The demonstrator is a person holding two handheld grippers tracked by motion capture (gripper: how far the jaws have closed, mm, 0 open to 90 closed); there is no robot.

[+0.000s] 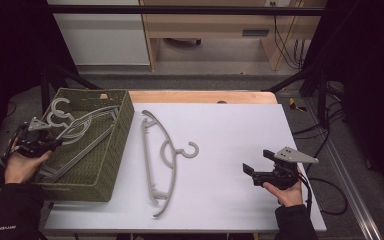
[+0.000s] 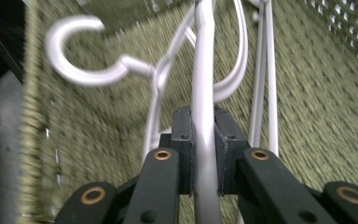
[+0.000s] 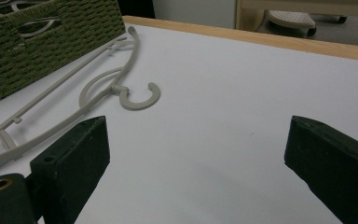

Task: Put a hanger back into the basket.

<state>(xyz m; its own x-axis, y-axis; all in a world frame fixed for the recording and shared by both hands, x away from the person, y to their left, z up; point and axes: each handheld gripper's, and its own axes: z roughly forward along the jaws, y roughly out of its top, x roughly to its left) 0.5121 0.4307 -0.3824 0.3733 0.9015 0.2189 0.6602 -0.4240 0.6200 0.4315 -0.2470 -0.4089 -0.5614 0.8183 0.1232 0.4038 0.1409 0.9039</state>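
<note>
A green woven basket (image 1: 115,145) at the table's left holds several grey plastic hangers (image 1: 87,125). My left gripper (image 1: 50,144) reaches into the basket from its left side and is shut on the bar of one grey hanger (image 2: 204,93); its hook (image 2: 70,56) curves off to the upper left. Another grey hanger (image 1: 162,157) lies flat on the white board just right of the basket, hook (image 3: 142,99) pointing right. My right gripper (image 1: 255,162) hovers open over the board's right part, jaws wide and nothing between them.
The white board (image 1: 230,130) covers a wooden table whose far edge (image 1: 205,96) shows. Black frame bars and cables (image 1: 325,145) run along the right side. The basket wall (image 3: 37,42) stands left of the loose hanger.
</note>
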